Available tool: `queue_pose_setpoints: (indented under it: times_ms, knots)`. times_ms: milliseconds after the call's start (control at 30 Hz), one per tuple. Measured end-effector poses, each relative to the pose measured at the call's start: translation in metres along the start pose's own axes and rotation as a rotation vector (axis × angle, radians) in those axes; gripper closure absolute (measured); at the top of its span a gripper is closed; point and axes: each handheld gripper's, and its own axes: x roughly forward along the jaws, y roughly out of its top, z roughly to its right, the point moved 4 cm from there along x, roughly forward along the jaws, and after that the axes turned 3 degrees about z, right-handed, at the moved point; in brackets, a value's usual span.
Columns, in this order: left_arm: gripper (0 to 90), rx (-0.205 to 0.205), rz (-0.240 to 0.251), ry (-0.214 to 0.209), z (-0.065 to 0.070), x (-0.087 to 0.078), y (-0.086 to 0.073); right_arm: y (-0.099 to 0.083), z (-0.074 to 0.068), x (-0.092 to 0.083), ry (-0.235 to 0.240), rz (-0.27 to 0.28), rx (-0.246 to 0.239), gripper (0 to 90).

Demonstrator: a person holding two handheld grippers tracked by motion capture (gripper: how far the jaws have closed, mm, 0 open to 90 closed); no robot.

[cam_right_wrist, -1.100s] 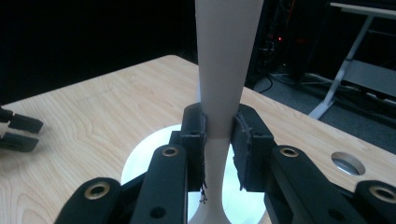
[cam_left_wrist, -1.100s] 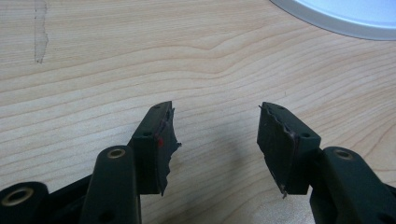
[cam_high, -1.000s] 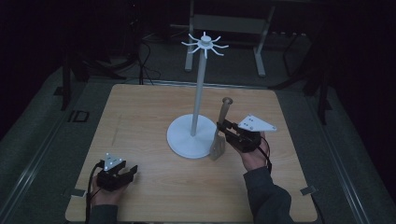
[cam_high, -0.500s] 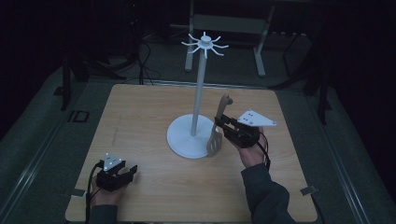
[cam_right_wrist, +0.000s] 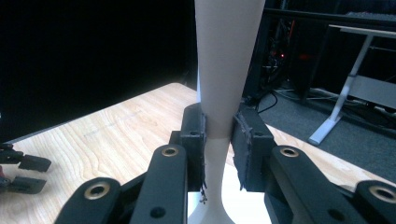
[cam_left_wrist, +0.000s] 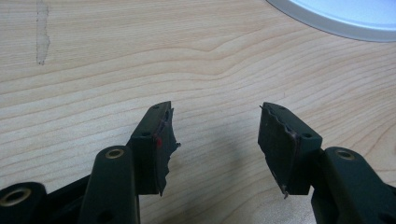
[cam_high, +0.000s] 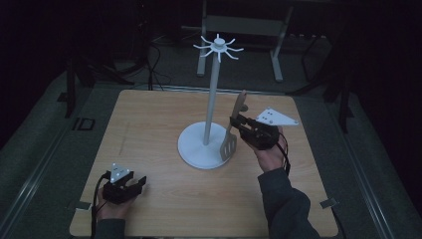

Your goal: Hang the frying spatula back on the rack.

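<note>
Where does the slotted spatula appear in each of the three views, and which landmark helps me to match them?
High view: the slotted spatula stands upright right of centre, clamped in the right gripper.
Left gripper view: not in it.
Right gripper view: its pale handle rises through the centre between the jaws.
Shared landmark: the white round base of the stand, at the top right in the left gripper view.

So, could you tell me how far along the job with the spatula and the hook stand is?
Done: the right gripper has the slotted spatula clamped by its handle, upright, blade down beside the stand's base. In hand: carrying it next to the white hook stand. Left: probably hanging it on a hook at the top; none holds anything yet. The left gripper rests open on the wooden table.
</note>
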Motion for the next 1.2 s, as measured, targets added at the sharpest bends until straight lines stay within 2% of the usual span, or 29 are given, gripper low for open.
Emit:
queue_pose_setpoints:
  times_ms: [800, 1200]
  knots:
    - [44.2, 0.005, -0.003, 0.000, 0.001, 0.001, 0.000, 0.043, 0.004, 0.010, 0.001, 0.012, -0.024, 75.3]
    - [44.0, 0.007, -0.005, 0.000, 0.001, 0.001, 0.000, 0.056, 0.006, 0.011, 0.000, 0.012, -0.036, 75.3]
